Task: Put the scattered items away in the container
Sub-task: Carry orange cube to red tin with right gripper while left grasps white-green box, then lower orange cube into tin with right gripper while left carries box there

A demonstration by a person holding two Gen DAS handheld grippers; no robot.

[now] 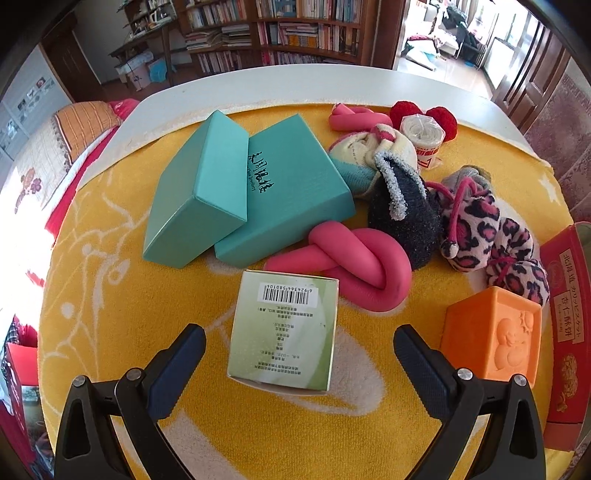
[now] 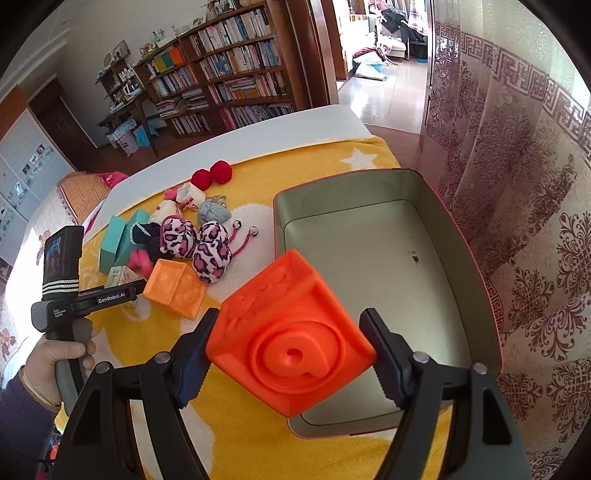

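cube: bright orange | tin: dull silver-green inside | boxes: teal | slippers: pink-black leopard print | towel: yellow, white motifs

From my feed I log: dark wooden bookshelves packed with books along the far wall; white table under a yellow patterned towel; patterned sheer curtain at right; open doorway to a sunlit tiled room; bed with orange checked pillow at left.

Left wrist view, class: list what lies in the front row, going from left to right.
Left gripper's left finger → green cardboard box with barcode → left gripper's right finger → pale orange embossed rubber cube → red biscuit tin.
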